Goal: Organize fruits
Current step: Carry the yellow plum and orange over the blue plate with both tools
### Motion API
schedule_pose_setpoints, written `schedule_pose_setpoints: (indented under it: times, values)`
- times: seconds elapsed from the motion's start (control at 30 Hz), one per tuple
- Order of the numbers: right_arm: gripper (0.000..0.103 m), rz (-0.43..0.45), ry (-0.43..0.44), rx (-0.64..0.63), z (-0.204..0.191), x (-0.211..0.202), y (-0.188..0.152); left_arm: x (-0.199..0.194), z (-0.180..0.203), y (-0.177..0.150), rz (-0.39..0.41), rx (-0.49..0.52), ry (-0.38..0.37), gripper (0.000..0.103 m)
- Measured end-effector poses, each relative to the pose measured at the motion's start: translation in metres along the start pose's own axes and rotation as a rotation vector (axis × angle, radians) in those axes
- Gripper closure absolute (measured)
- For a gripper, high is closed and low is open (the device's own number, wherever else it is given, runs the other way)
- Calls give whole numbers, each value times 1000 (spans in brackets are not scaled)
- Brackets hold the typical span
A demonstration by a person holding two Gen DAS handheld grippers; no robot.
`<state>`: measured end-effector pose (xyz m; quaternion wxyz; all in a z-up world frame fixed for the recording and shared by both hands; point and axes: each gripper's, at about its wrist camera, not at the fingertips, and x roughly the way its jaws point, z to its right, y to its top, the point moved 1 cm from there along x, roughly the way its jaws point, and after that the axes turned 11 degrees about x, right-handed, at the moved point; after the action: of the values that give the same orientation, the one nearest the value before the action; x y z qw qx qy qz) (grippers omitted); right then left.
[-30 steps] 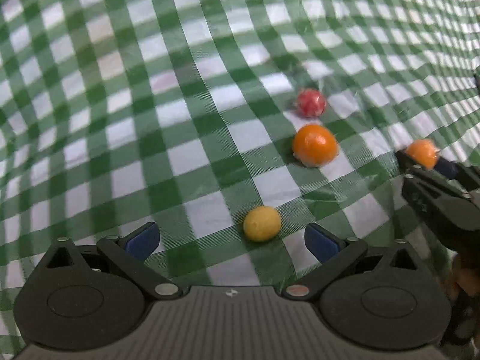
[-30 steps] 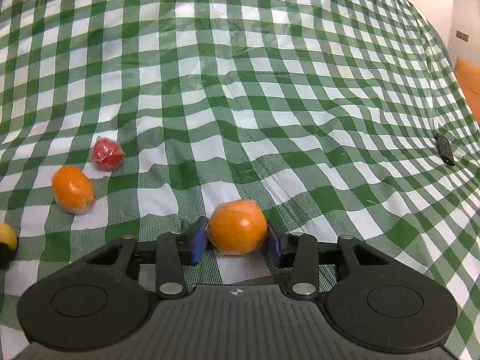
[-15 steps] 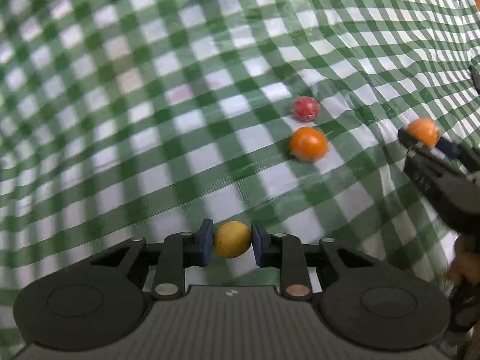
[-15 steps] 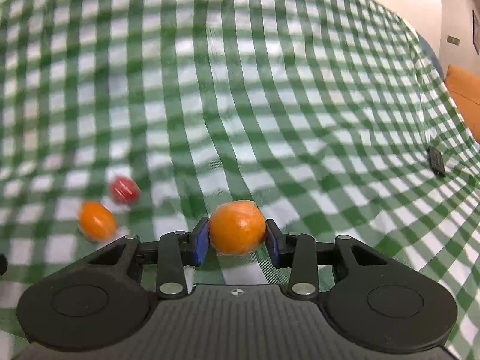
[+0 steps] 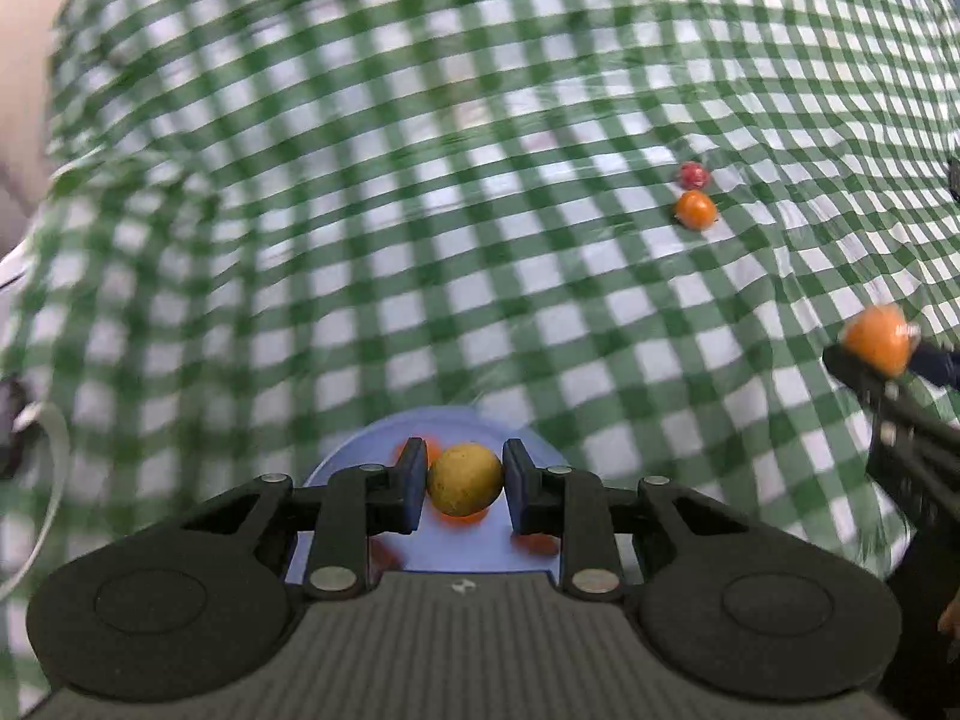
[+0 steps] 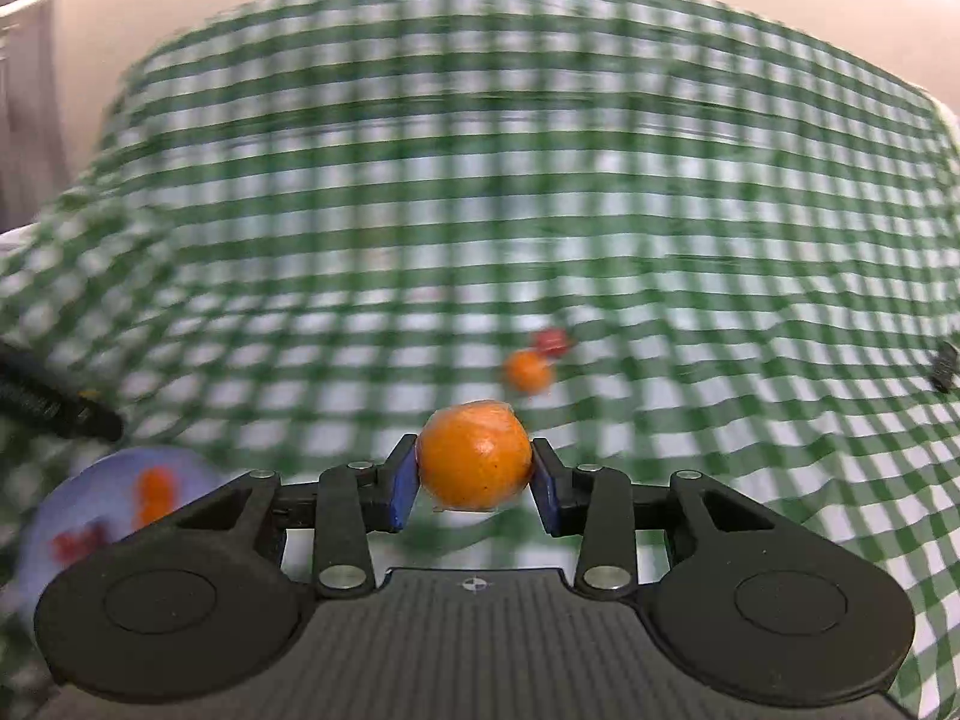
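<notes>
Progress looks about halfway: blue plate [image 5: 543,447] already has a few orange-red fruits on it. Left gripper [image 5: 465,483] pinches a yellow fruit [image 5: 465,479] right above the plate, right gripper [image 6: 474,474] clamps an orange [image 6: 474,462] beside it. Small orange [image 5: 696,210] and red fruit [image 5: 693,174] sit far from the plate.

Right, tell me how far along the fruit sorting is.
Done: a few orange and red fruits already lie in the blue plate. In hand: the left gripper is shut on the yellow fruit above that plate, and the right gripper is shut on an orange fruit. Left: a small orange fruit and a red fruit on the checked cloth.
</notes>
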<state>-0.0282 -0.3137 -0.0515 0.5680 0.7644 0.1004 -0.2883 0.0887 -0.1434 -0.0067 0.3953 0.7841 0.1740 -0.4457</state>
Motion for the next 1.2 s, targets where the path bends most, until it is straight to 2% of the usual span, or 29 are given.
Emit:
schedule_pose_setpoints:
  times: [0.27,0.5,0.8,1.2]
  values:
    - [62,-60,176,-122,-77,-60,-31,-51,-35,-71,-15,-103,28,73]
    - [62,-94,252,-236,-127,-86,-47,-76,-56,-116,-4,-192,31,73]
    - [62,-113,270,-329,-143,-108,-65,-86,-66,-139,18,-254,13,73]
    - [62,-115,265,-357,-146,-115,-71,-86,-65,-143,31,-261,1,73]
